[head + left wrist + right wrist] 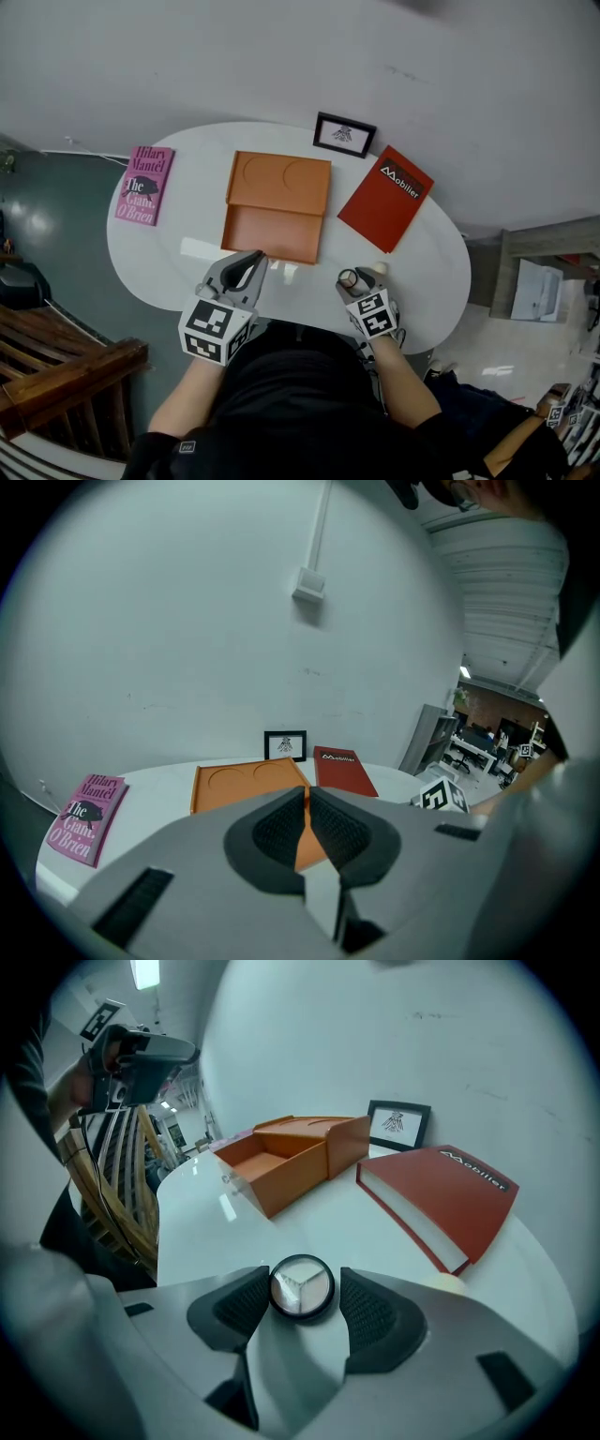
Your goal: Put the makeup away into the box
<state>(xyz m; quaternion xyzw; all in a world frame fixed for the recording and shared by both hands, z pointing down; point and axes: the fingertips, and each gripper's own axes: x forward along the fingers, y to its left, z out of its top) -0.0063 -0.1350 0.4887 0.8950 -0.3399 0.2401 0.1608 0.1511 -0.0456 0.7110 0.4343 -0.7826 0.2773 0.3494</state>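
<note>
Box (pixel 277 208) open, nothing seen inside. 1 compact (pixel 301 1287) is bracketed by the wide-spread right gripper (pixel 352 281), not clamped. Left gripper (pixel 307 803) closed, empty. Stowing not begun.

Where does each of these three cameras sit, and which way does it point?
Head view: on the person's head, looking steeply down at the white table and orange box; both forearms, left gripper and right gripper show.
Left gripper view: rides the left gripper, looking along its shut jaws across the table to the wall.
Right gripper view: rides the right gripper, looking down past its open jaws, a round compact between them.
All three share the orange box and red book.
</note>
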